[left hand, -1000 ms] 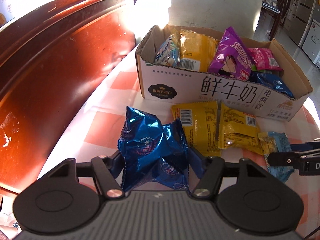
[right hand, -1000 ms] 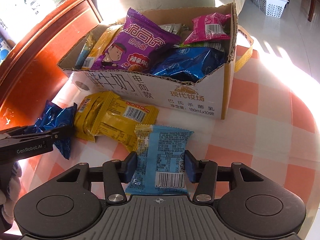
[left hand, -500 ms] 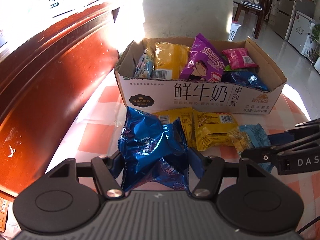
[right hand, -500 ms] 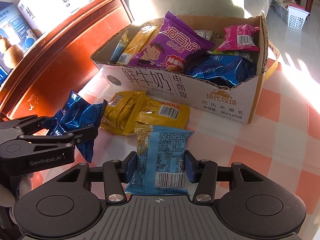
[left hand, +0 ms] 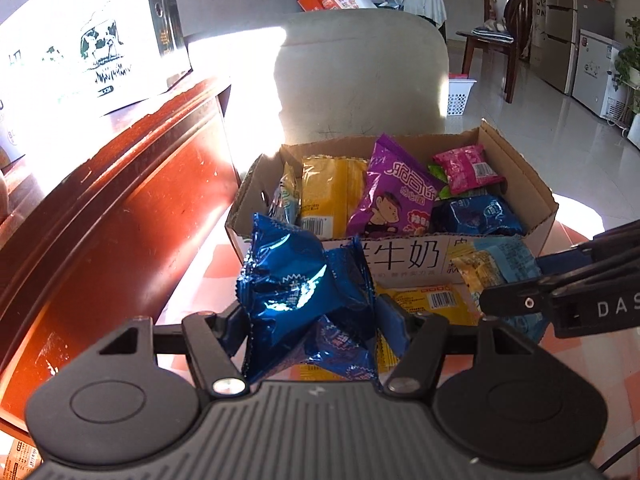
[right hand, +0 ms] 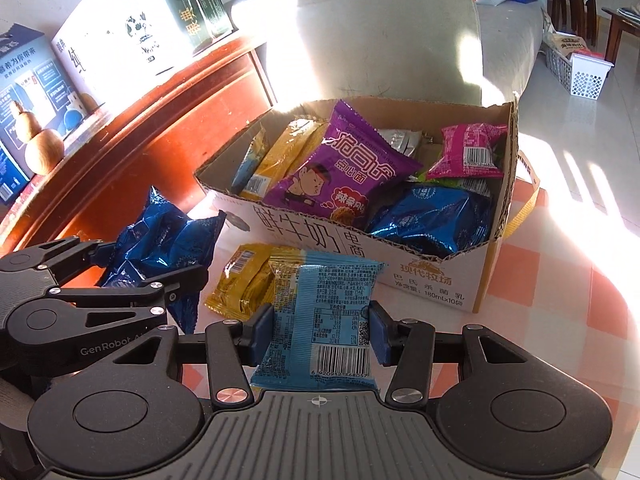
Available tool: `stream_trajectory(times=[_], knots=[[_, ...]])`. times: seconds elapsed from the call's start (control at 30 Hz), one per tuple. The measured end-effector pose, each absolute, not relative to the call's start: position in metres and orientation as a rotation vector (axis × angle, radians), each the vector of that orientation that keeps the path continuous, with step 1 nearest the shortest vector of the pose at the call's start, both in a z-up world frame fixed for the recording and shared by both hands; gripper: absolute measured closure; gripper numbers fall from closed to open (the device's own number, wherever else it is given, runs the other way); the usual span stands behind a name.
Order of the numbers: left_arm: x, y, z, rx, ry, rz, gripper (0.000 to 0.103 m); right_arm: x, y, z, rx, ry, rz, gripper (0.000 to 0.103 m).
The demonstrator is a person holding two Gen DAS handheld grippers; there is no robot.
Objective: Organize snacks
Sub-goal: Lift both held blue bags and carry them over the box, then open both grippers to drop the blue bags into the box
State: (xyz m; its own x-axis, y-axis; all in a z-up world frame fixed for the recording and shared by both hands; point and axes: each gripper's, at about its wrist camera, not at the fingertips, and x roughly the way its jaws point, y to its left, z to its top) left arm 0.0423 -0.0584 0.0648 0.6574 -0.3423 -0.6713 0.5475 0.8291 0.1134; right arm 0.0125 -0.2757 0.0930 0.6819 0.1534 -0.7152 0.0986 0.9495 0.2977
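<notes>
My left gripper (left hand: 314, 322) is shut on shiny dark blue snack packets (left hand: 296, 292) and holds them above the table, in front of the cardboard box (left hand: 404, 258). It also shows in the right wrist view (right hand: 160, 276) with the blue packets (right hand: 160, 240). My right gripper (right hand: 318, 332) is shut on a light blue snack packet (right hand: 324, 312), also raised; this packet shows in the left wrist view (left hand: 500, 264). The box (right hand: 436, 276) holds purple (right hand: 344, 176), pink, yellow and blue packets. Yellow packets (right hand: 244, 280) lie on the checked tablecloth before the box.
A red-brown wooden cabinet (left hand: 100, 216) runs along the left, with milk cartons (right hand: 120, 32) on top. A pale upholstered chair back (left hand: 360, 76) stands behind the box. The orange-and-white checked tablecloth (right hand: 560, 280) stretches to the right.
Both grippers have risen with their packets held, and the box and yellow packets now sit lower and farther below. The two grippers have come closer together.
</notes>
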Motion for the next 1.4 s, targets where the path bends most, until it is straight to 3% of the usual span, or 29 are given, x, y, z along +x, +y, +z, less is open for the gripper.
stream_trajectory(times=[0.43, 0.97, 1.07, 1.13, 1.2, 1.3, 1.4], knots=[[0.061, -0.071, 0.100, 0.228, 0.583, -0.509, 0.038, 0.019, -0.300, 0.142, 0.323, 0.638, -0.023, 0.055], [0.101, -0.135, 0.098, 0.131, 0.580, -0.550, 0.037, 0.045, -0.343, 0.138, 0.441, 0.567, -0.181, 0.055], [0.109, -0.148, 0.092, 0.088, 0.569, -0.565, 0.032, 0.051, -0.354, 0.132, 0.477, 0.541, -0.234, 0.053], [0.111, -0.154, 0.087, 0.097, 0.567, -0.566, 0.018, 0.055, -0.361, 0.126, 0.501, 0.540, -0.258, 0.052], [0.109, -0.160, 0.086, 0.121, 0.569, -0.535, 0.007, 0.056, -0.366, 0.123, 0.514, 0.551, -0.280, 0.044], [0.102, -0.159, 0.091, 0.138, 0.560, -0.528, 0.003, 0.051, -0.369, 0.126, 0.524, 0.550, -0.277, 0.035], [0.101, -0.151, 0.095, 0.148, 0.575, -0.513, 0.003, 0.046, -0.364, 0.129, 0.505, 0.548, -0.263, 0.034]])
